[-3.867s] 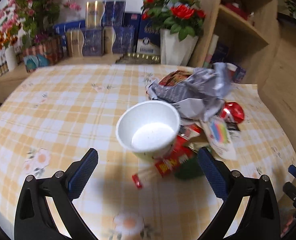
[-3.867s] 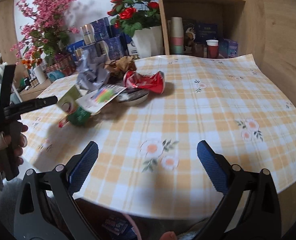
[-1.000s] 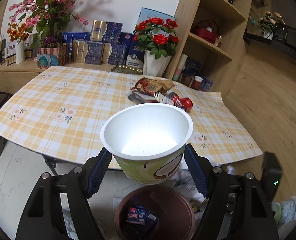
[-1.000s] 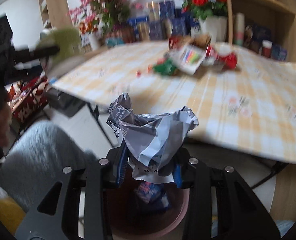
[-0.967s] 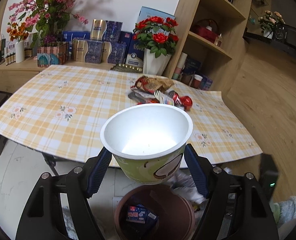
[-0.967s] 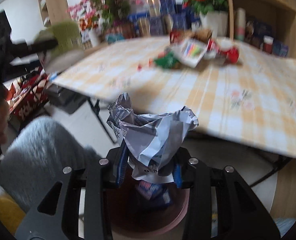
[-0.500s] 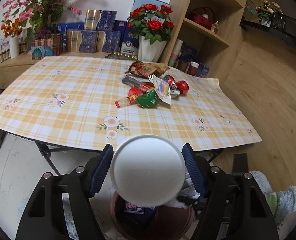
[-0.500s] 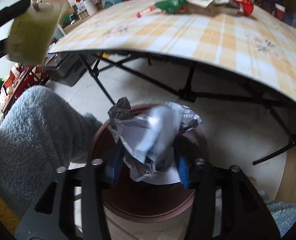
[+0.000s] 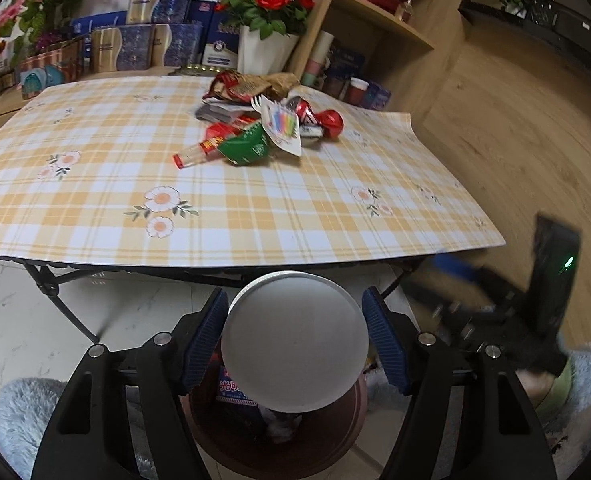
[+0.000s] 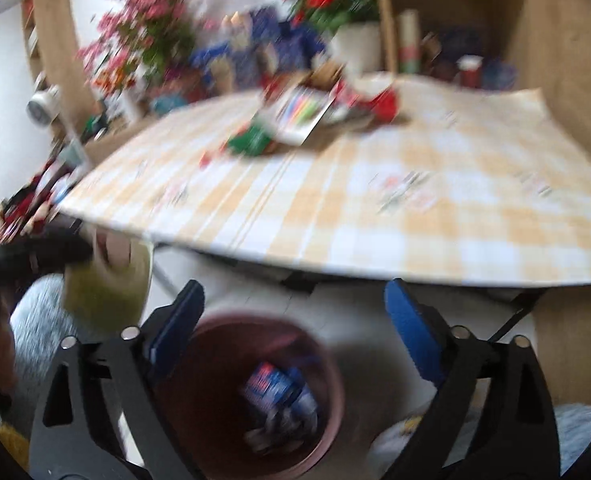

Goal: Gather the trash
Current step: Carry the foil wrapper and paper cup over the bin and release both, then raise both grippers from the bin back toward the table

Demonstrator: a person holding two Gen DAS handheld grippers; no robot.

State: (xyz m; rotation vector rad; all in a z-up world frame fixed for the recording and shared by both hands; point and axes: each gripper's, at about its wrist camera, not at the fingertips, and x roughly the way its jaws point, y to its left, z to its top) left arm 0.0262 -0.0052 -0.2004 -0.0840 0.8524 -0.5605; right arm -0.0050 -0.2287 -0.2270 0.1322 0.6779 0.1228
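Note:
My left gripper (image 9: pixel 294 296) is shut on a green paper cup (image 9: pixel 294 340), tipped so its white base faces the camera, right above a brown bin (image 9: pixel 347 440). In the blurred right wrist view that cup (image 10: pixel 107 280) hangs at the bin's left edge. My right gripper (image 10: pixel 293 286) is above the bin (image 10: pixel 199 344), its jaws opening wide with nothing between them. Crumpled wrappers (image 10: pixel 279 400) lie inside the bin. More trash (image 9: pixel 255 120) is piled on the checked table: a red can, a green packet, a coloured card and snack bags.
The table's front edge (image 9: pixel 255 260) and its black folding legs (image 9: pixel 55 292) stand just behind the bin. Flower pots, boxes and a wooden shelf (image 9: pixel 375 32) line the far side. A fluffy grey sleeve (image 9: pixel 15 408) shows at the lower left. Wooden floor spreads to the right.
The right gripper opened and the crumpled grey wrapper dropped from it into the bin. The left gripper sank toward the bin and tipped the cup over, base toward the camera.

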